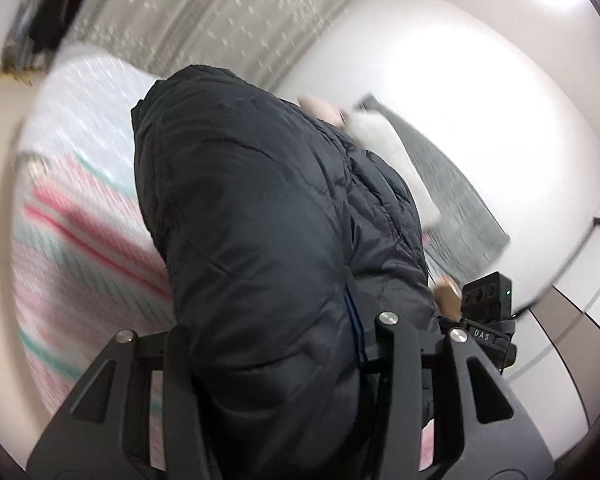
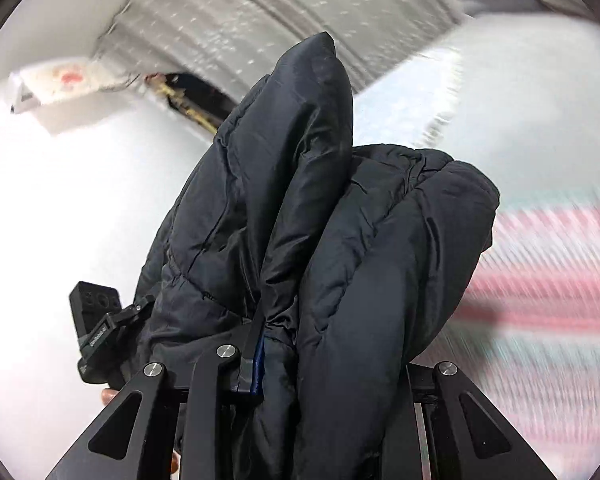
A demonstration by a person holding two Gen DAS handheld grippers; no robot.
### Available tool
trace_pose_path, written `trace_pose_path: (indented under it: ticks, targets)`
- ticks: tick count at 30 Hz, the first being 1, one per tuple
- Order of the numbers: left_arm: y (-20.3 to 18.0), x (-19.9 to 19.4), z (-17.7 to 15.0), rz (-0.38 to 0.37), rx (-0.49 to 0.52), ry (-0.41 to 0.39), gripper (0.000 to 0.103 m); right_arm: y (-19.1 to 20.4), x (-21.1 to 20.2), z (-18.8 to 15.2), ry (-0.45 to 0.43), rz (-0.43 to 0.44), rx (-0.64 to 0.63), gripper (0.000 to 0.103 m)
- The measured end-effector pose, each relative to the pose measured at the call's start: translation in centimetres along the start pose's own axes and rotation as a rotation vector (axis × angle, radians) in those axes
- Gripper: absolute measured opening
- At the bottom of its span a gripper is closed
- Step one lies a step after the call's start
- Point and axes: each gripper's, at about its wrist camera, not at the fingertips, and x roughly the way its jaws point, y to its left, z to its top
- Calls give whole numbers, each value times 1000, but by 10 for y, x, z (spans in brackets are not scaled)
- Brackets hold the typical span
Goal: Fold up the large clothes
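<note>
left gripper (image 1: 284, 344): pinching a thick fold of the dark padded jacket (image 1: 260, 200) | right gripper (image 2: 320, 364): clamped on bunched jacket (image 2: 340, 240) | jacket: lifted above the striped bedcover (image 1: 80, 220), hanging from both tools | background: curtain (image 1: 220, 12), blurred

You have a black puffer jacket (image 1: 260, 208), quilted, faintly glossy, with a thin blue strip (image 1: 354, 320) along one seam; the blue shows again from the right wrist view. Your left gripper (image 1: 280, 360) and right gripper (image 2: 320, 380) are matte black with silver pivot bolts. The bedspread (image 1: 80, 208) is striped pink, red and teal on white. The curtain (image 1: 220, 20) is grey-beige with small pale flecks. The pillow (image 1: 452, 188) is grey, the wall (image 1: 480, 92) white.
</note>
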Motion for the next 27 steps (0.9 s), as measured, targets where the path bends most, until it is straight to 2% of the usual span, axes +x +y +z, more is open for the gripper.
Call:
trace_pose_path:
  ticks: [3,5,7,10,11,12,13,14,15,16,17,18,21,23,24,26,27]
  targets:
    - [44,13,43,42,-8,-81,46,24,58,46,16,0,-65,26]
    - [84,15,57,54,-32,-121,46,36,101,72,18,-4,-115,26]
    - [122,27,62,81,-68,-132,50,36,133,86,21,-4,-128,26]
    - [191,57,49,215,-165,-127,63,18,189,93,41,-47,-111,31]
    - [208,70,40,266,-197,-106,66,5,212,91,53,-90,-96,32]
    - [222,84,31,308,-231,-74,75,-7,226,88,71,-124,-76,36]
    - [248,95,22,319,-287,-62,83,-24,243,80,97,-198,-49,39]
    - [259,96,13,284,-316,-85,88,-39,258,67,129,-292,-34,40]
    - [266,96,7,239,-343,-101,89,-47,274,66,155,-355,-26,43]
    - [270,96,4,214,-365,-100,91,-55,281,59,178,-385,-22,50]
    - [270,96,2,207,-382,-86,91,-63,280,50,182,-376,-3,52]
    - [265,94,4,230,-377,-68,91,-66,276,51,172,-367,13,56]
    - [239,81,12,342,-320,-40,91,-63,250,53,166,-354,32,57]
    - [218,72,17,423,-282,-18,91,-54,228,55,172,-393,19,57]
    - [202,67,18,460,-262,-7,91,-59,213,49,171,-394,15,57]
    - [194,60,21,519,-230,15,91,-53,187,43,155,-375,18,59]
    - [177,56,18,547,-209,27,91,-49,175,36,146,-367,19,63]
